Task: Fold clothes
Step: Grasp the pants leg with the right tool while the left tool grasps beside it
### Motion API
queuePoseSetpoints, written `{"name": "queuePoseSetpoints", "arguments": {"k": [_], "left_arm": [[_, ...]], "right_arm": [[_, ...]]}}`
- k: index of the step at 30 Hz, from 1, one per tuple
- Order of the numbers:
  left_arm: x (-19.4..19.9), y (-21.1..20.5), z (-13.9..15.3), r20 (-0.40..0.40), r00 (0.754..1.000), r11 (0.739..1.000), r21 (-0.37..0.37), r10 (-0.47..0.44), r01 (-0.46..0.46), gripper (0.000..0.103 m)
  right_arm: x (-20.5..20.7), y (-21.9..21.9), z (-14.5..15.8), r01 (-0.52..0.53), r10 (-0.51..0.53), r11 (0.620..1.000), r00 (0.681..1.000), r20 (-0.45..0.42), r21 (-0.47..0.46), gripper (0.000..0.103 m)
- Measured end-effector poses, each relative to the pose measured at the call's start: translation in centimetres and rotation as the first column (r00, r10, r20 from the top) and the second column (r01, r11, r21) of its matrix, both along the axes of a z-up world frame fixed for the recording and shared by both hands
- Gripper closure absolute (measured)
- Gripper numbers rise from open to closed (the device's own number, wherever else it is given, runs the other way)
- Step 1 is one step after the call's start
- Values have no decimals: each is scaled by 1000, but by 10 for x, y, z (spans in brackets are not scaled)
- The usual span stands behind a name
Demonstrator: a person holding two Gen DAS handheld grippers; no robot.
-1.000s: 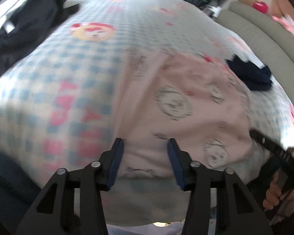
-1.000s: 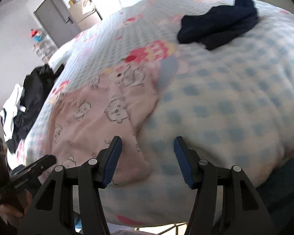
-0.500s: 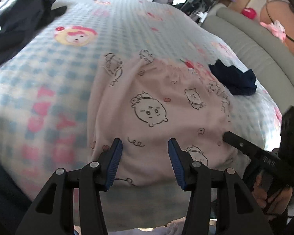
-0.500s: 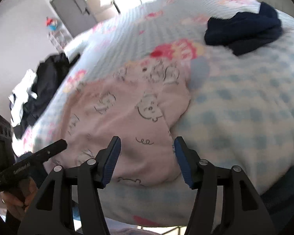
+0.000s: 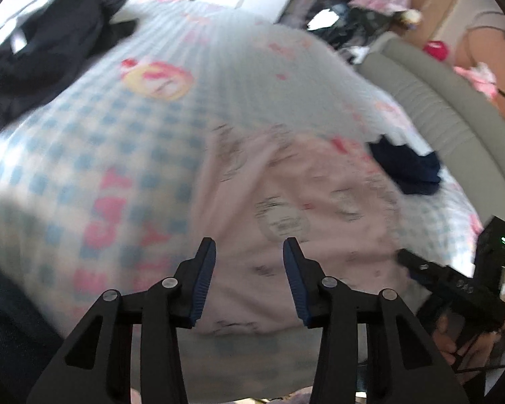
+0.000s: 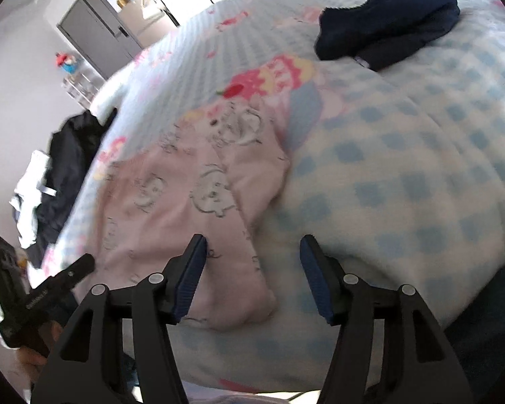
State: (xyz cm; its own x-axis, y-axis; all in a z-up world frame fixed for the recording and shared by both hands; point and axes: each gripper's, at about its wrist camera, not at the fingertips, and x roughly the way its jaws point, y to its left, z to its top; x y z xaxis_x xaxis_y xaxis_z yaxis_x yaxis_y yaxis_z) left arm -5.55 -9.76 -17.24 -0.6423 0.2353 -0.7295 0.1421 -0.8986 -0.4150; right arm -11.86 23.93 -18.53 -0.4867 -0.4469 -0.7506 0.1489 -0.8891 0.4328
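A pale pink garment with cartoon bear prints (image 5: 296, 208) lies flat on the blue-and-white checked bedspread (image 5: 84, 168). It also shows in the right wrist view (image 6: 192, 208). My left gripper (image 5: 249, 252) is open and empty, hovering over the garment's near edge. My right gripper (image 6: 252, 245) is open and empty, above the garment's near right corner. Each gripper shows in the other's view: the right one at the right edge (image 5: 454, 282), the left one at lower left (image 6: 40, 293).
A dark navy garment (image 6: 387, 33) lies bunched at the far right of the bed, also seen in the left wrist view (image 5: 407, 165). A pile of black and white clothes (image 5: 40, 47) sits at the far left. A grey padded headboard (image 5: 454, 124) curves along the right.
Both grippers have shifted slightly over the pink garment, and both views are blurred by motion. Both stay open. The garment lies as before.
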Motion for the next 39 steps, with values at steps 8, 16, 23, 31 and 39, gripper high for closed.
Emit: {"name": "queuePoseSetpoints", "arguments": {"k": [8, 16, 23, 31, 39], "left_arm": [[-50, -1, 0, 45, 996, 997, -30, -72, 73, 56], [-48, -47, -8, 53, 994, 994, -62, 96, -93, 56], [-42, -19, 17, -122, 990, 993, 90, -70, 81, 55], [-59, -7, -17, 64, 995, 997, -11, -72, 73, 59], [-55, -14, -9, 5, 998, 993, 98, -70, 69, 55]], "right_arm": [[-26, -24, 5, -80, 79, 997, 996, 47, 15, 41], [-55, -30, -11, -61, 54, 987, 997, 52, 148, 41], [-32, -20, -6, -79, 88, 994, 990, 113, -77, 39], [-21, -37, -19, -97, 87, 985, 994, 69, 144, 44], [-23, -44, -4, -108, 106, 988, 994, 19, 108, 77]]}}
